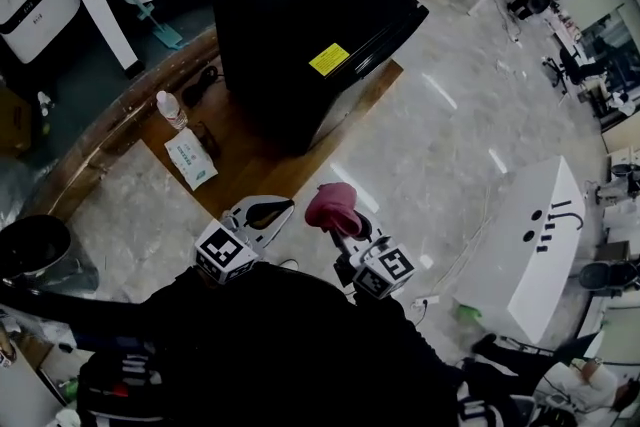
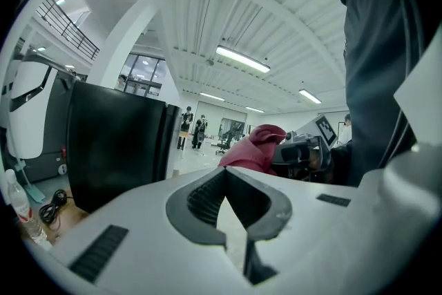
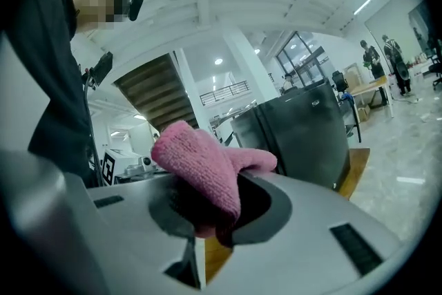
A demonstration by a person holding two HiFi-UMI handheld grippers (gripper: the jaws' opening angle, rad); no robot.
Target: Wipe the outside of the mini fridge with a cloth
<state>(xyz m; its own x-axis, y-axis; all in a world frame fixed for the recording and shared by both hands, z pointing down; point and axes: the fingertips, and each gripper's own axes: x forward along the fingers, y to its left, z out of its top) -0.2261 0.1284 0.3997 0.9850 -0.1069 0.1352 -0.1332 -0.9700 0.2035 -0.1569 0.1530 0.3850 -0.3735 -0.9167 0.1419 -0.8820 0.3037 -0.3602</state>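
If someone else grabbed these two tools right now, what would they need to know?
The left gripper: fingers shut, empty.
The right gripper: shut on the pink cloth.
The mini fridge: ahead on the wooden platform, apart from both grippers.
Done: cloth in hand.
Left: bring the cloth to the fridge and wipe its outside.

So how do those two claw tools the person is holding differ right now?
The right gripper is clamped on a pink cloth; the left gripper holds nothing. The left gripper's jaws meet bare at their tips, while the right gripper's press on bunched fabric. Both are held short of the mini fridge, touching nothing on it.
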